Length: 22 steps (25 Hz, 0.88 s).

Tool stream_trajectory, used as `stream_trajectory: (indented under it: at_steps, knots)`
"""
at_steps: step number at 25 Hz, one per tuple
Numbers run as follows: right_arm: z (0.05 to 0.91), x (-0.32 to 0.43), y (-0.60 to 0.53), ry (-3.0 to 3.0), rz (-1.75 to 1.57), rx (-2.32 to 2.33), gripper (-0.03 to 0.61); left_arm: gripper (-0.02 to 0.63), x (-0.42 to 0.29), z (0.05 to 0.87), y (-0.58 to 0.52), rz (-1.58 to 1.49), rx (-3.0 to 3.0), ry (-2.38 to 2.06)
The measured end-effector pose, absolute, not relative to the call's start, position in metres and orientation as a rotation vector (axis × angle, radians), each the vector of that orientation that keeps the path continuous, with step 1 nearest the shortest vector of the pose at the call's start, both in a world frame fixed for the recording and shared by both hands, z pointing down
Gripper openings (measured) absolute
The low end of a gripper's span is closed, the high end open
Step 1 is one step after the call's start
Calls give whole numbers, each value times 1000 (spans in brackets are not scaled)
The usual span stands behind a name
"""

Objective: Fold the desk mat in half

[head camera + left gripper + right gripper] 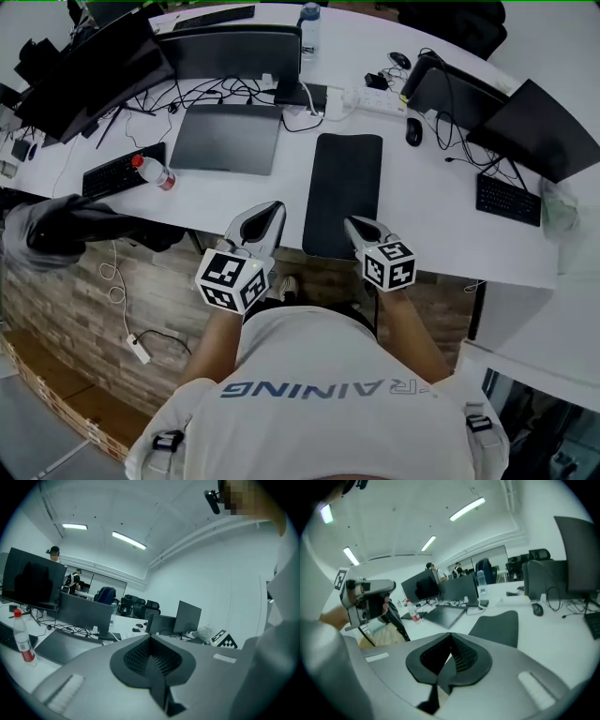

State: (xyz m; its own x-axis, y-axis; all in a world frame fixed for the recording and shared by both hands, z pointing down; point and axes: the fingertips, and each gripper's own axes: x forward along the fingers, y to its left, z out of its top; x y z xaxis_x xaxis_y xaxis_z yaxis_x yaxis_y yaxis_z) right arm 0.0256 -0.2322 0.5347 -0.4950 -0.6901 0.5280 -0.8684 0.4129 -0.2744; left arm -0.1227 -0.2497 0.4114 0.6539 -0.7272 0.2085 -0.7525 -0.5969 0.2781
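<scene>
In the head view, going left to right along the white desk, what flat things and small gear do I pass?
Black keyboard → grey pad → black desk mat → mouse → second keyboard.

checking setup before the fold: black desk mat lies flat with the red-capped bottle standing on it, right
No: the bottle stands off the desk mat, to its left beside the keyboard, as the head view shows. The mat lies flat.
</scene>
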Motion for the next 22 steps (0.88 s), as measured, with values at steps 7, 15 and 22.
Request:
stream_trajectory:
  at_steps: [7,15,22]
  knots:
    - [408,83,-236,-2480,486,1575,15,0,-85,364,-261,8,2658,-1122]
    - [297,159,-210,-2481,182,1920,15,0,-40,320,-261,-66,2768,-1034]
    - [283,208,-186,-2396,151,2084,15,0,-20,310,-253,-93,2787,-1020]
